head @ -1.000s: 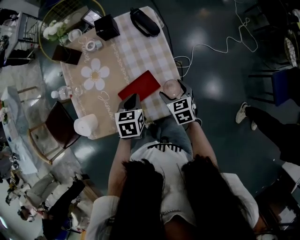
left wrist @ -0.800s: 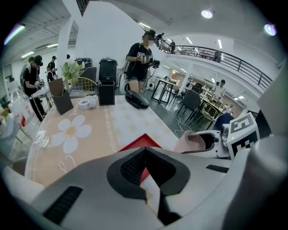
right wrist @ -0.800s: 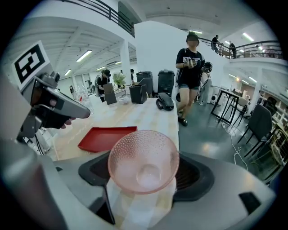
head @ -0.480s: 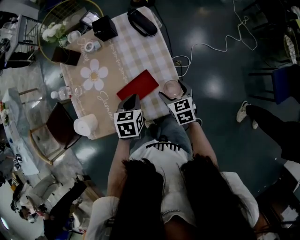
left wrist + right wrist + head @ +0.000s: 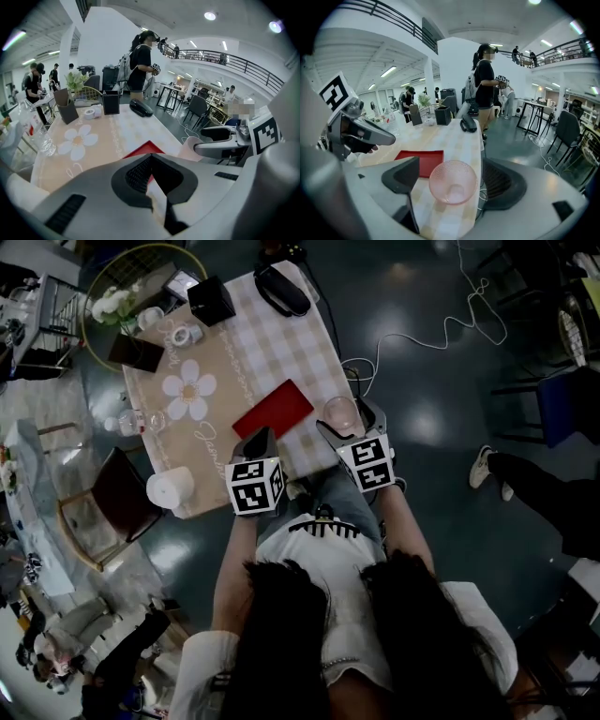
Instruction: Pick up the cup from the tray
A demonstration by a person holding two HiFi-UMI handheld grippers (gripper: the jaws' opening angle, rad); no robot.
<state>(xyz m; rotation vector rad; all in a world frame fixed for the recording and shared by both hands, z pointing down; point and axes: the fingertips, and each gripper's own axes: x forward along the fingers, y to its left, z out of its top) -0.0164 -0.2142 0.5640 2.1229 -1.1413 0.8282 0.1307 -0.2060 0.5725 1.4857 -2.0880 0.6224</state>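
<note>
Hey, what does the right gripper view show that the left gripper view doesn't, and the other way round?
Only the right gripper view: the round mouth of the pink translucent cup, between the right tongs, whose jaws stand apart, beside the flat red tray rather than on it. Only the left gripper view: the white daisy print on the cloth and the left tongs, jaws together. Both: that tray and the black square box.

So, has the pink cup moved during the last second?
No. In the head view the pink cup stands just right of the red tray, with the same gap as before.
</note>
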